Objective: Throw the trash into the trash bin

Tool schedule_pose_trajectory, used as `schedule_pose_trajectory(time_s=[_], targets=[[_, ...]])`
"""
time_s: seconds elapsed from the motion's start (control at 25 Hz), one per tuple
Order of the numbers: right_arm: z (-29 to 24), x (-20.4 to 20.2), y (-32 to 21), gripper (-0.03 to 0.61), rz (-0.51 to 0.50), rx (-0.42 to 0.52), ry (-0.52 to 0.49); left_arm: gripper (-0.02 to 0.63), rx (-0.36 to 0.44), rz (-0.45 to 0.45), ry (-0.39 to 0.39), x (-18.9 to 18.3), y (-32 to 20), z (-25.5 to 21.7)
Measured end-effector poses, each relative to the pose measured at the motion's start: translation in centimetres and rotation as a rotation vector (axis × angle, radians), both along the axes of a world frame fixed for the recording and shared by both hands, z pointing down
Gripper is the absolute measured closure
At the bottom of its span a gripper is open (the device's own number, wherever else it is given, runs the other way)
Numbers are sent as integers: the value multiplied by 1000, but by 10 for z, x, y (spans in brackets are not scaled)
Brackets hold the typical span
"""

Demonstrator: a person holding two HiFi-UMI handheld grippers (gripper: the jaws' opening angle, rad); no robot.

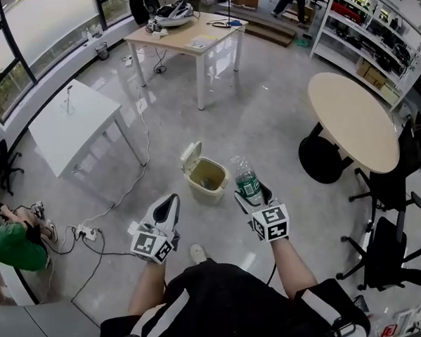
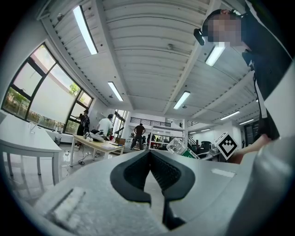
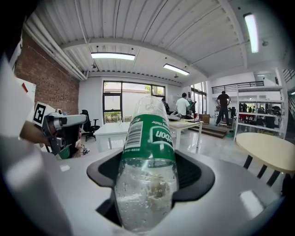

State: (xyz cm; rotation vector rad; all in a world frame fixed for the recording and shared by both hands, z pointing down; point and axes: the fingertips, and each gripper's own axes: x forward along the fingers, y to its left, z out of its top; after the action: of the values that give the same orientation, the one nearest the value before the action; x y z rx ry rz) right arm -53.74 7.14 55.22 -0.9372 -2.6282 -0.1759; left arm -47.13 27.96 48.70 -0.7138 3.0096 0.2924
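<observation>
Head view: at lower centre the right gripper grasps a green-labelled plastic bottle, just right of the open-lidded beige trash bin at frame centre; the left gripper, lower left of the bin, is clenched and empty. Left gripper view: jaws meet at centre with nothing between them; the plastic bottle shows at right. Right gripper view: the plastic bottle fills the centre, clamped between both jaws.

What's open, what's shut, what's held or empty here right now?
trash bin: lid flipped open, on the floor.
plastic bottle: held, neck pointing away from the person.
right gripper: shut on the plastic bottle.
left gripper: jaws together, empty.
</observation>
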Motion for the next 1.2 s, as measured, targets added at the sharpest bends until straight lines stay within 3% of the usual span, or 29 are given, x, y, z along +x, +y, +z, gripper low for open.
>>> schedule_pose_trajectory(time_s=[0.32,0.92,1.2], targets=[[-1,-50,54,253,-20,11,-1,614,3,-6,-2,-47,50,1],[106,-61,94,252,-139,113,255,614,24,-31,216,-65,67,88],[124,-109,112,252,-198,136,303,614,26,-74,239,-114,78,95]])
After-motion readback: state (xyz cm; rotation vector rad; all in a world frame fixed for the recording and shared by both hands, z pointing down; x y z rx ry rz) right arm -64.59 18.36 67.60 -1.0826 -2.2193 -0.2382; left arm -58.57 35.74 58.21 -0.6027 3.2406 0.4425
